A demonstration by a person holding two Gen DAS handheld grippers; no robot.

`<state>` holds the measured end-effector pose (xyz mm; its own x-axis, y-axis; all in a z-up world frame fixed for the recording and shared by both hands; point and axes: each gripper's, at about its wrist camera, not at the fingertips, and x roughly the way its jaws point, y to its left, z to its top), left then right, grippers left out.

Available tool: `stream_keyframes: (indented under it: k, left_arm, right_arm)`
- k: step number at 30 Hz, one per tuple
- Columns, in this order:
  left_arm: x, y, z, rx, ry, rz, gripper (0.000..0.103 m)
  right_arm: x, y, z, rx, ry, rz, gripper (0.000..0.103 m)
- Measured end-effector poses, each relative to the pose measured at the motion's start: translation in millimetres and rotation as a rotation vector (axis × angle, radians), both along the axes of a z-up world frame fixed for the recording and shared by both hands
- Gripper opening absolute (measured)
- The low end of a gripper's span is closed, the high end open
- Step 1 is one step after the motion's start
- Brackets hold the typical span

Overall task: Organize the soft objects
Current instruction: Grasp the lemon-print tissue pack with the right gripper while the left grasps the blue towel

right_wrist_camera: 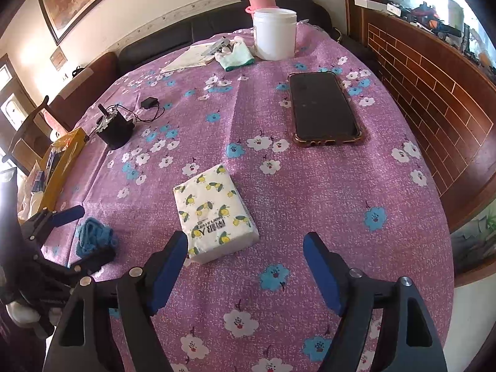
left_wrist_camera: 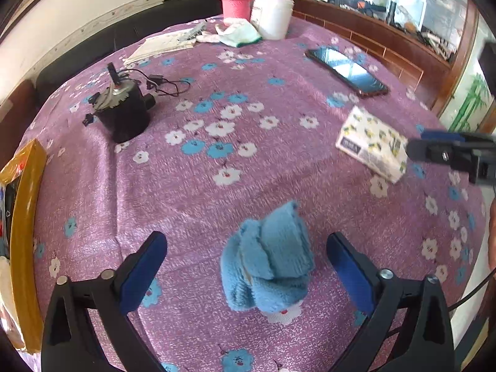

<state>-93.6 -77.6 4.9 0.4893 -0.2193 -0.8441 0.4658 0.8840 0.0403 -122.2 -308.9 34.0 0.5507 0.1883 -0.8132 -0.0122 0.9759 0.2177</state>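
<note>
A folded blue fluffy cloth (left_wrist_camera: 269, 257) lies on the purple flowered tablecloth (left_wrist_camera: 217, 186). My left gripper (left_wrist_camera: 246, 241) is open around it, a blue pad on each side and a gap to both. The right wrist view shows that same cloth (right_wrist_camera: 93, 232) at the left, between the left gripper's fingers (right_wrist_camera: 68, 214). A lemon-print tissue pack (right_wrist_camera: 214, 214) lies just ahead of my open right gripper (right_wrist_camera: 245, 240); its near end reaches between the fingertips, closer to the left one, and is not gripped. In the left wrist view the pack (left_wrist_camera: 372, 145) sits beside a right gripper finger (left_wrist_camera: 434, 152).
A phone (right_wrist_camera: 325, 108) lies beyond the pack. At the far end stand a white jar (right_wrist_camera: 274, 34) and a pink flask (right_wrist_camera: 262, 0), with a pale green cloth (right_wrist_camera: 237, 57) and papers (right_wrist_camera: 192, 57). A black wired device (left_wrist_camera: 121, 114) and a yellow box (left_wrist_camera: 24, 217) are at the left.
</note>
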Motion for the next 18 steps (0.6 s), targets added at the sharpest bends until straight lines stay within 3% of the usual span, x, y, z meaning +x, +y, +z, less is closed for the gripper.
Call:
stream_keyframes:
  k: [2, 4, 7, 9, 11, 12, 16, 18]
  left_arm:
    - [-1, 1, 0, -0.027, 0.025, -0.013, 0.058]
    - [-2, 3, 4, -0.016, 0.020, 0.002, 0.040]
    - [-5, 8, 7, -0.003, 0.014, 0.016, 0.041]
    - [-5, 10, 4, 0.003, 0.017, 0.024, 0.048]
    - [-5, 12, 2, 0.006, 0.014, 0.032, 0.081]
    - [-5, 12, 0, 0.005, 0.011, 0.036, 0.084]
    - [-2, 15, -3, -0.044, 0.020, 0.036, 0.082]
    - [-4, 17, 1, -0.042, -0.005, 0.043, 0.052]
  right_arm:
    - [6, 5, -1, -0.011, 0.009, 0.016, 0.081]
    - [12, 10, -3, -0.023, 0.019, 0.031, 0.082]
    - [24, 17, -5, -0.039, 0.039, 0.054, 0.084]
    - [30, 22, -6, -0.054, 0.050, 0.070, 0.086]
    - [36, 28, -9, -0.073, 0.063, 0.082, 0.087]
    - [39, 31, -10, -0.085, 0.069, 0.088, 0.087]
    - [48, 42, -22, -0.129, 0.108, 0.105, 0.086]
    - [51, 47, -25, -0.143, 0.113, 0.111, 0.086]
